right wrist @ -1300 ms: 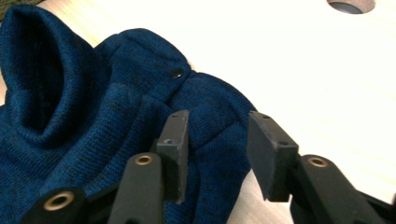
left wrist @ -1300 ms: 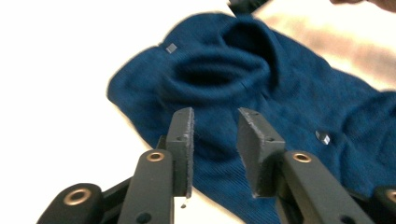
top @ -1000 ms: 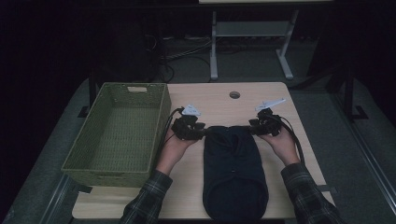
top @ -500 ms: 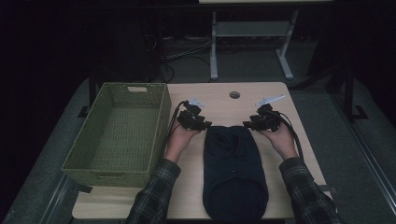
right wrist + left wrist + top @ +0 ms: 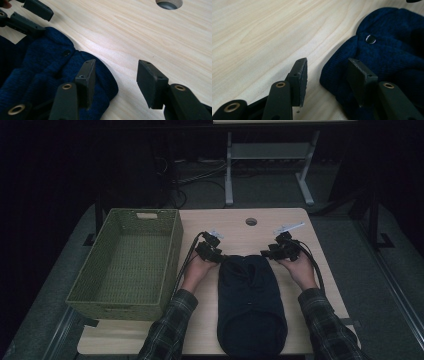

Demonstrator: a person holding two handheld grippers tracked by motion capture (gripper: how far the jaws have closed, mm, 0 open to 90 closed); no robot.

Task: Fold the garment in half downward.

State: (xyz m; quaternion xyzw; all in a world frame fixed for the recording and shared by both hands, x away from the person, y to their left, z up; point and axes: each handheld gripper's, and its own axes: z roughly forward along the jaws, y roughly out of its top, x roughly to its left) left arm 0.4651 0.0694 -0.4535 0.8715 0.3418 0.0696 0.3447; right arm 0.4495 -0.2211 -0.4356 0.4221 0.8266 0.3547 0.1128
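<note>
A dark blue knitted garment [image 5: 252, 305] lies folded flat on the wooden table [image 5: 230, 225], with a small snap button [image 5: 370, 39] near its far edge. My left gripper [image 5: 220, 256] sits at its far left corner. Its jaws have just been opening and stand open [image 5: 328, 62], one over bare wood, the other over the fabric [image 5: 392, 57], and nothing is pinched. My right gripper [image 5: 265, 254] is at the far right corner, open [image 5: 116, 63], one jaw over the knit [image 5: 37, 72], the other above wood.
A green woven basket [image 5: 175, 245] stands at the table's left, close to the left forearm. A round cable hole [image 5: 251, 221] sits in the tabletop beyond the garment. Cables trail back from both grippers. A metal stand [image 5: 229, 170] is on the floor behind the table.
My left gripper has come down and slightly right to the garment's far left corner. My right gripper has stayed where it was. The garment lies as before.
</note>
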